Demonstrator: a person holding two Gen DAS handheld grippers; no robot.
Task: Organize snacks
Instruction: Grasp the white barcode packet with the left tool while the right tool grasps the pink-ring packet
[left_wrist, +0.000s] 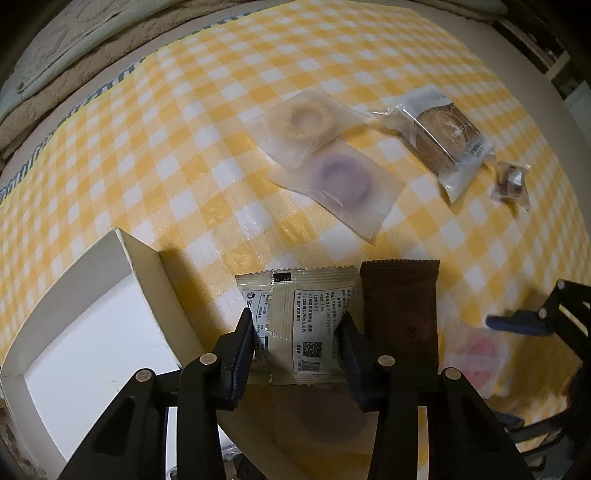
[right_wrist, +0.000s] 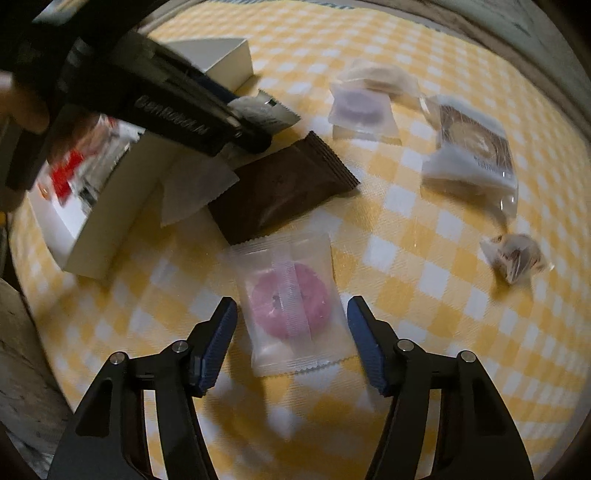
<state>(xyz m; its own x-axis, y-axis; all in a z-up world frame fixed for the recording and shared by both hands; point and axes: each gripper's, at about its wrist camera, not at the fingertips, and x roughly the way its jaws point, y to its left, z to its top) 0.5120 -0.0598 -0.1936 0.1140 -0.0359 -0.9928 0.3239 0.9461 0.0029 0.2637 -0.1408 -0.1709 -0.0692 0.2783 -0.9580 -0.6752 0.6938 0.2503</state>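
My left gripper (left_wrist: 297, 334) points down onto the yellow-checked cloth (left_wrist: 184, 147), and its two fingers are clamped on the sides of a cream packet (left_wrist: 306, 321) with printed text and a code square; the pads press on both edges of it. Just to the right of this packet, touching it, lies a dark brown packet (left_wrist: 400, 314). To the left stands a white box (left_wrist: 92, 325), open on top, and its near wall is close beside the cream packet. Further on the cloth I see two clear packets overlapping, one with a pale ring cake (left_wrist: 306, 118) and one with a purple ring cake (left_wrist: 343, 177). To the right of them lies a clear packet with a brown roll (left_wrist: 447, 136), and beside it a small wrapped sweet (left_wrist: 511, 181). My right gripper (right_wrist: 291, 330) hangs over a clear packet with a pink ring cake (right_wrist: 290, 306), which lies flat on the cloth just below the brown packet. Its fingers stand apart on both sides of this packet, and the pads do not press on it. In the right wrist view the box also holds some red and white wrappers (right_wrist: 77, 162), blurred.
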